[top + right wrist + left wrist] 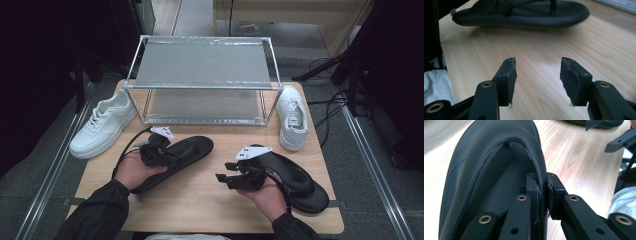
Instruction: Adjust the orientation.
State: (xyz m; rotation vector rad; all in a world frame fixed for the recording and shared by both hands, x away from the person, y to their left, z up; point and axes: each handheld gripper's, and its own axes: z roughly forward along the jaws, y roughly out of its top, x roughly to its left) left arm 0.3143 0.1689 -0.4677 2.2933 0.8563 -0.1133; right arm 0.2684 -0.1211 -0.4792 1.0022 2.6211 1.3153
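A black sandal [182, 152] near the middle of the bench [200, 200] is held by its strap in the left gripper [159, 150]. The right gripper [224, 175] is held wide with nothing between its jaws, beside a second sandal [300, 182] at the right edge.

You have bare table [200, 195] between the two black sandals [175, 160] [295, 182]. At twelve o'clock the metal rack [202, 82] blocks you; its lower shelf lies open. White sneakers flank it at ten [102, 127] and two [292, 117], leaving narrow gaps.
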